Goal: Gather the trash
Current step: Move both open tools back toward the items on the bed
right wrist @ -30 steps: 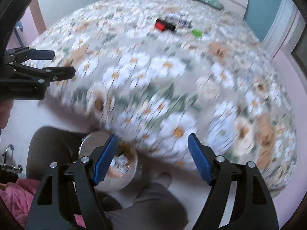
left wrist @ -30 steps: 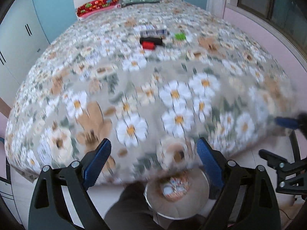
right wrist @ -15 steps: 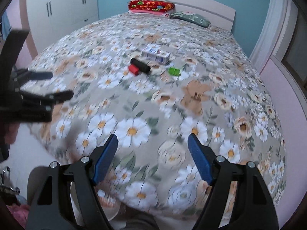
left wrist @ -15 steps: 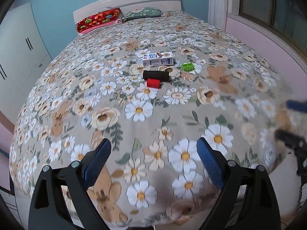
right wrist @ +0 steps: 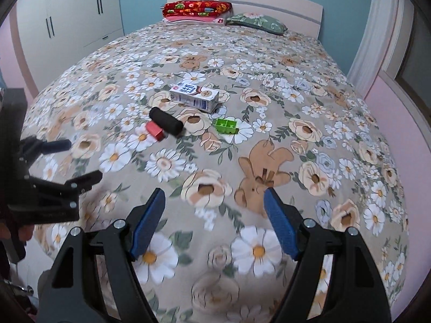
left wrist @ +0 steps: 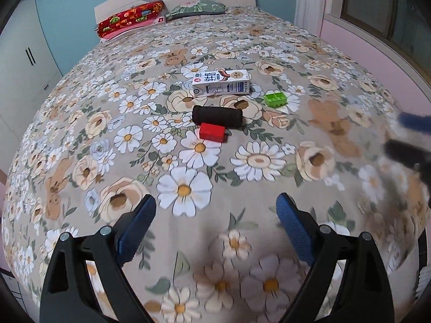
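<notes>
On the floral bedspread (left wrist: 80,113) lie a white milk carton (left wrist: 221,83), a black cylinder (left wrist: 216,116), a small red box (left wrist: 212,132) touching the cylinder, and a small green block (left wrist: 274,98). They also show in the right wrist view: carton (right wrist: 194,97), cylinder (right wrist: 166,121), red box (right wrist: 155,131), green block (right wrist: 226,126). My left gripper (left wrist: 216,224) is open and empty above the near part of the bed, well short of the items. My right gripper (right wrist: 214,216) is open and empty, also short of them.
A red pillow (left wrist: 129,20) and a green pillow (left wrist: 198,7) lie at the headboard. White wardrobes (right wrist: 67,24) stand left of the bed. A pink wall and window ledge (left wrist: 377,51) run along the right side.
Both grippers rose from beside the bed's foot, over a metal bin on the floor, and moved forward over the bedspread. The items on the bed are now closer and sharp.
</notes>
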Available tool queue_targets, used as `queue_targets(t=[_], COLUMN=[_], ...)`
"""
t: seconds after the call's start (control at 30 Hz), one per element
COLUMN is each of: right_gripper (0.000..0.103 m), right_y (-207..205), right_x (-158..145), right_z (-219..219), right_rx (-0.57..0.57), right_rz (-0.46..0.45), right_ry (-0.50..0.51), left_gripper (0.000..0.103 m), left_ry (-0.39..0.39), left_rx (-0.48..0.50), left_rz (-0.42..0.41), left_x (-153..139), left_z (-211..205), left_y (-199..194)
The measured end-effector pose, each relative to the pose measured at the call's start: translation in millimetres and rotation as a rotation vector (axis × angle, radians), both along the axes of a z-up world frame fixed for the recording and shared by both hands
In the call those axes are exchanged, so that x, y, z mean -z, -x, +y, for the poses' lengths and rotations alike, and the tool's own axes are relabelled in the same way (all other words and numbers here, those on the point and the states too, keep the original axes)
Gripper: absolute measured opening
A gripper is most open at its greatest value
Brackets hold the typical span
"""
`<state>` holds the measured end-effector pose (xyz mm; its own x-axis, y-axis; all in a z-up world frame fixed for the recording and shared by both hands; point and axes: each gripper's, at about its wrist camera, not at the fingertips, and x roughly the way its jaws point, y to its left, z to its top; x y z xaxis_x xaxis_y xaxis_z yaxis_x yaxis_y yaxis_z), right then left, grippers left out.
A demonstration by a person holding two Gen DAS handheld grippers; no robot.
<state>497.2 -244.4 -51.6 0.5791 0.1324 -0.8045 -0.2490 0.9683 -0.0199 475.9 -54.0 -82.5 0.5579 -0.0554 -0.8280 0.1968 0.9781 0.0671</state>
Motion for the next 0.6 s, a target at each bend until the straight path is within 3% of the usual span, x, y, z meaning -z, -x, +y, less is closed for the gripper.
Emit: queue_targets(t=[0.6], right_gripper=[0.075], right_y=[-163.0], right_x=[91.6], right_z=[13.3], right_rx=[0.103], right_rz=[0.061], right_ry=[-0.047], left_gripper=[0.092], left_ry=[0.017], left_rx=[0.039], left_rz=[-0.022], left_x=[70.2], left_z=[1.4], left_y=[-102.0])
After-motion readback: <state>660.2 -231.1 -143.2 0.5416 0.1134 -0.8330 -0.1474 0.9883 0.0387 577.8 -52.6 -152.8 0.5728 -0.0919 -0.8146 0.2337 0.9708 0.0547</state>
